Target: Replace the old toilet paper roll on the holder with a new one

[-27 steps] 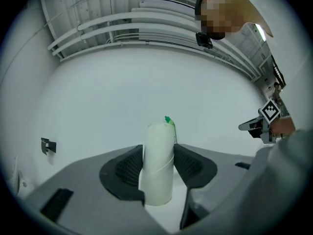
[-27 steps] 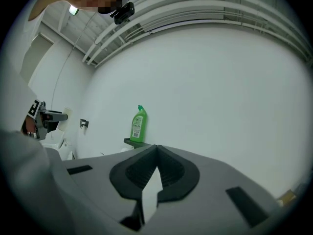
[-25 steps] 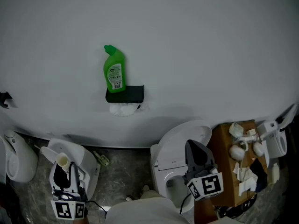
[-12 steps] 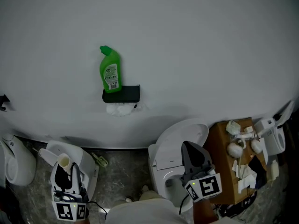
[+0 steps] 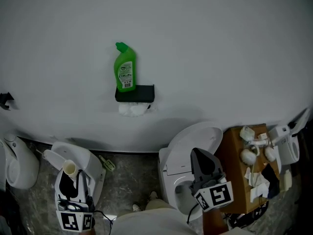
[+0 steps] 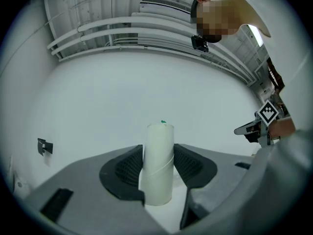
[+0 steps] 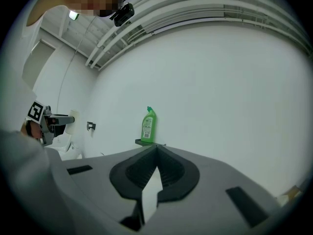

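Tube [image 6: 157, 163] of bare pale cardboard, spiral-seamed, upright between jaws

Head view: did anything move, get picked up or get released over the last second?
Nothing was taken hold of or let go. Only the view itself drifted: the green bottle and the black holder under it sit slightly further right in the picture. The left gripper stays closed on the cardboard tube, and the right gripper stays shut and empty.
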Tool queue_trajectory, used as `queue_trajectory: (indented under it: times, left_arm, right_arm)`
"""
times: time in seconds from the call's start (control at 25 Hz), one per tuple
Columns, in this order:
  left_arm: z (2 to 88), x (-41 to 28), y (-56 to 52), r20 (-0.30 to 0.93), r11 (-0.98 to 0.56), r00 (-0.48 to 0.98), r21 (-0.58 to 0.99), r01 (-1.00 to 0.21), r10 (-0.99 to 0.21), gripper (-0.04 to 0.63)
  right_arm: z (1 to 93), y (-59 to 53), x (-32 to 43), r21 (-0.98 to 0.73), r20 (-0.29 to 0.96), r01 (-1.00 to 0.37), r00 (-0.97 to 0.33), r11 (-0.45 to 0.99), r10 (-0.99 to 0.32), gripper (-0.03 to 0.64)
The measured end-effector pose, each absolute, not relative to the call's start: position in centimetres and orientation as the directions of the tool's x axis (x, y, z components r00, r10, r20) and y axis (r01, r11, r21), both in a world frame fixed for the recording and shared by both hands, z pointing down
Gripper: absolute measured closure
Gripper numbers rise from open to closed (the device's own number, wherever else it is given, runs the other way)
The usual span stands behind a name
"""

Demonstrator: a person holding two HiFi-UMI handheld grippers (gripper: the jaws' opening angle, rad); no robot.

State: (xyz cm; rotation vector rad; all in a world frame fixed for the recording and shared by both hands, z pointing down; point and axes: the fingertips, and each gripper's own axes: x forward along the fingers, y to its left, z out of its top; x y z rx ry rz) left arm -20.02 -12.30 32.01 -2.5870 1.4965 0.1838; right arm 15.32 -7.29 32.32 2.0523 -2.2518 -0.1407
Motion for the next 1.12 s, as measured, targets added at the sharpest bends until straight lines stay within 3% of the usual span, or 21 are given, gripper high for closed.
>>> queue_trajectory:
  times: [0.6,1.12]
  left_arm:
    - [33.9,-22.4,-10.9,-0.152,-0.496,0.498,-0.052,-0.867,-0.854,0.399]
    - [34.1,-20.3,-12.1,-0.156,-0.533,0.536,-0.061,-0.844,-0.83,0.399]
  right_arm:
    - [34.1,-6.0,12.4,0.134,0.04,-0.986,-0.093,0.097,-0.995,0.618]
    - [34.2,-5.3,13.6,0.152,0.059,-0.986,-0.059,0.068,-0.996,0.617]
